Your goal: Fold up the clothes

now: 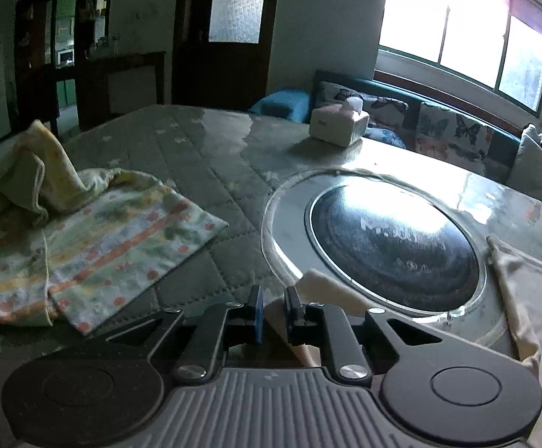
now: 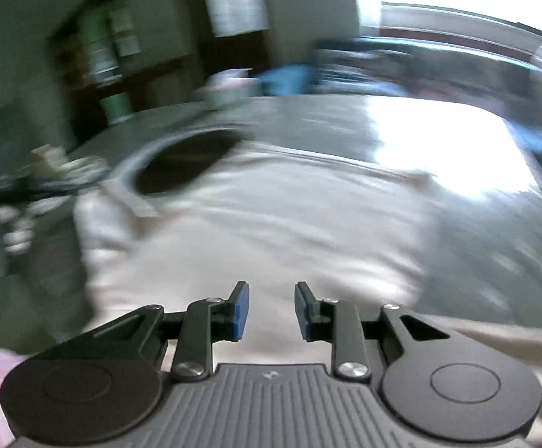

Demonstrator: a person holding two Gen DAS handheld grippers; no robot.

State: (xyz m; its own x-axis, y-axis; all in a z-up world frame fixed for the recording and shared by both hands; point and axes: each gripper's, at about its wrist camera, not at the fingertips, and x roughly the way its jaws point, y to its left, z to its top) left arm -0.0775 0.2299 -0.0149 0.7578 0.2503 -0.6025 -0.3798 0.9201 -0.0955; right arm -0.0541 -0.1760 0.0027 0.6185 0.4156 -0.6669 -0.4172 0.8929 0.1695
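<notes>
Currently, left gripper [image 1: 273, 308] low over the near table edge, jaws narrow, a beige fold between them; whether the pads press on it I cannot tell. That beige garment [image 1: 521, 298] spreads off to the right, lapping the round dark cooktop [image 1: 394, 242]. Patterned clothes [image 1: 84, 246] heaped at left on the quilted table cover [image 1: 203, 156]; tissue box [image 1: 340, 123] far side. Right view badly blurred: right gripper [image 2: 272, 310] jaws parted, nothing between, above the pale beige garment [image 2: 271, 224].

beige garment [image 2: 256, 224] | spread flat, wrinkled | floral clothes [image 1: 95, 239] | heaped
</notes>
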